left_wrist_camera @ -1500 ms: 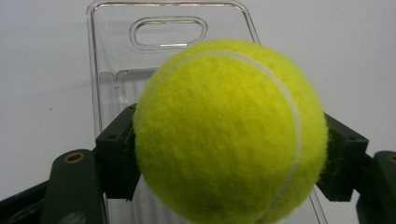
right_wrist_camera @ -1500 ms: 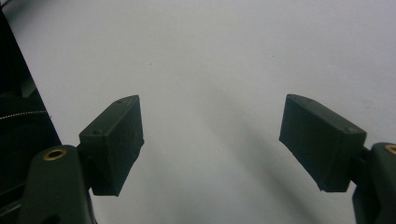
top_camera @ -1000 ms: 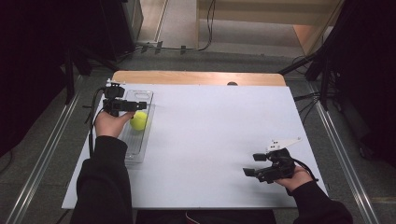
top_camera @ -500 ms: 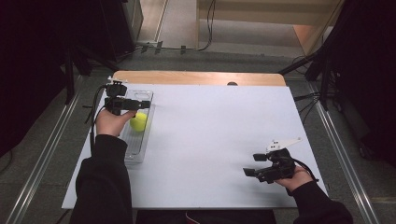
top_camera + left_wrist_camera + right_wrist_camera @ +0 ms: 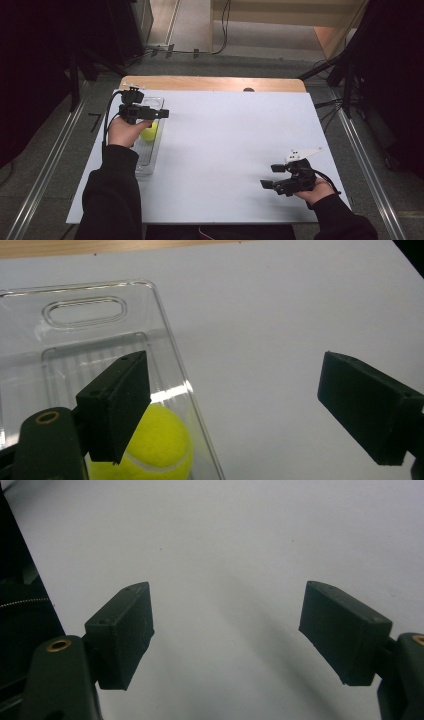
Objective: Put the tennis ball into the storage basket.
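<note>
A yellow tennis ball [image 5: 149, 132] lies in a clear plastic tray [image 5: 145, 165] at the table's left edge. My left gripper [image 5: 163, 114] hovers just above and beyond the ball, pointing right, open and holding nothing. In the left gripper view the ball [image 5: 161, 449] sits low in the tray [image 5: 150, 288], partly behind the left jaw, and the left gripper [image 5: 250, 412] spans the tray's right wall. My right gripper [image 5: 268, 176] rests near the front right of the table, open. In its own view the right gripper [image 5: 226, 635] has bare white table between its jaws.
The white table top [image 5: 235, 135] stretches between the two hands, with a wooden strip [image 5: 210, 83] along its far edge. A small dark object [image 5: 248, 90] sits at that far edge. Metal rails [image 5: 370, 165] run along both sides of the table.
My left gripper has risen a little and drifted right above the ball, which stays in the tray. The right gripper has not moved.
</note>
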`<control>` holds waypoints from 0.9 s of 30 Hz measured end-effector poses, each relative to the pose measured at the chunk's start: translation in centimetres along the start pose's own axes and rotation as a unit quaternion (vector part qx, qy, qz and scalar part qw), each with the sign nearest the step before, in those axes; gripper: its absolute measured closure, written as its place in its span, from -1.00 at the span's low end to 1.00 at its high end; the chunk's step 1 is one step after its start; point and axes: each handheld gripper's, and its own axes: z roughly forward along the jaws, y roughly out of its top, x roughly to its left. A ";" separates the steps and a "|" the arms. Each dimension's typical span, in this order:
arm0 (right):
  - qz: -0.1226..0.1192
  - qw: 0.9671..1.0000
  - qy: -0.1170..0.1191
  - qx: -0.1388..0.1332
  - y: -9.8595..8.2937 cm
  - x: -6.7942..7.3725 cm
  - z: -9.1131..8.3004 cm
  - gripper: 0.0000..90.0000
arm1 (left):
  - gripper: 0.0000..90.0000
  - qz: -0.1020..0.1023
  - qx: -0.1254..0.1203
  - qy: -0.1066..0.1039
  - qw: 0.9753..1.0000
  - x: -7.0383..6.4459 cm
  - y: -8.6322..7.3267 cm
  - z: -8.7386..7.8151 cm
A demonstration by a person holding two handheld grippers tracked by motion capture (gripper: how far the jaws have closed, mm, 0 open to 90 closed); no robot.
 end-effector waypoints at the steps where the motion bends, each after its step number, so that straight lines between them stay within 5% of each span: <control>1: 0.002 1.000 0.000 0.000 0.0 0.0 0.0 -0.56 | -0.69 0.003 0.000 -0.003 1.000 -0.1 0.0 0.0; 27: 0.001 1.000 -0.001 -0.002 -0.1 0.0 -0.1 -0.56 | -0.68 0.033 -0.001 -0.054 0.998 -2.8 -1.8 -1.7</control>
